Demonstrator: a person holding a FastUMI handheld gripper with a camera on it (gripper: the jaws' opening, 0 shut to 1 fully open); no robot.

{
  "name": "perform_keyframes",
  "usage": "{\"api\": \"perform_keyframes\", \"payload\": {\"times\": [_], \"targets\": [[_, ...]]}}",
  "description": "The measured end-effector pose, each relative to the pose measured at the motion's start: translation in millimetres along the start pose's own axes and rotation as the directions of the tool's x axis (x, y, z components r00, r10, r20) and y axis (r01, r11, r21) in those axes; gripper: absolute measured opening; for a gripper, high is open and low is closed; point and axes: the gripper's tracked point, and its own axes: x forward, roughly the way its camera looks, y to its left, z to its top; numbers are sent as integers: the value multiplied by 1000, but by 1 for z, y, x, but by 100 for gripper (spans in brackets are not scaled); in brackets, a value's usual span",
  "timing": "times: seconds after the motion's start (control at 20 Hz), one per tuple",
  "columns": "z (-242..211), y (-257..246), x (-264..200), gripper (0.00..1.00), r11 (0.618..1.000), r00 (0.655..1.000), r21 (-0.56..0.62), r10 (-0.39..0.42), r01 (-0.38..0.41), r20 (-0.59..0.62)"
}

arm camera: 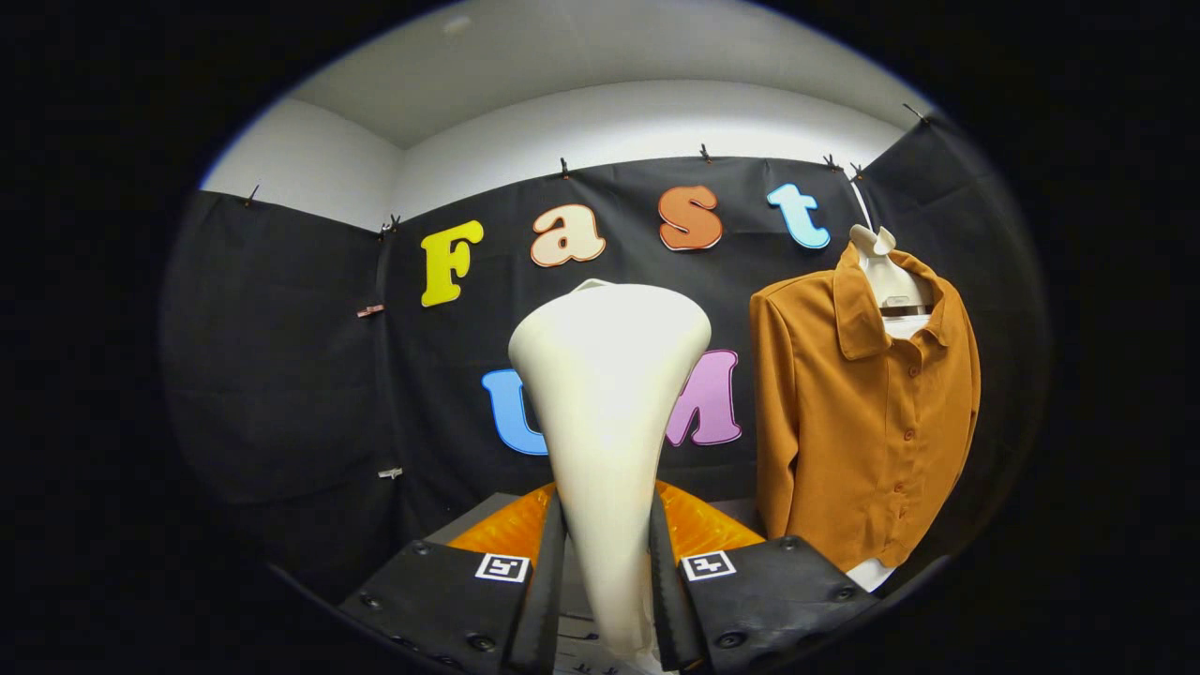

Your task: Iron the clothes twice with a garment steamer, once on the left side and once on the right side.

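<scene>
My gripper (pixel 605 572) is shut on the white garment steamer (pixel 607 394), both fingers pressing its narrow handle from either side. The steamer stands upright between the fingers and widens to a broad head at the top, its back toward me. To the right, beyond the fingers, an orange-brown button-up shirt (pixel 862 412) hangs on a white hanger (pixel 886 272) in front of the black cloth wall. The steamer head is to the left of the shirt and apart from it.
An orange ribbed base (pixel 698 525) sits just behind the fingers, on a dark surface (pixel 478 516). Black cloth covers the back and side walls, clipped along the top. A white piece (pixel 872 574) shows under the shirt's hem.
</scene>
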Motion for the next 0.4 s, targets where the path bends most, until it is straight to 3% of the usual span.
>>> {"api": "perform_keyframes", "payload": {"times": [0.4], "targets": [[0,-1,-2,44,1000,1000,-1,5,-5,3]]}}
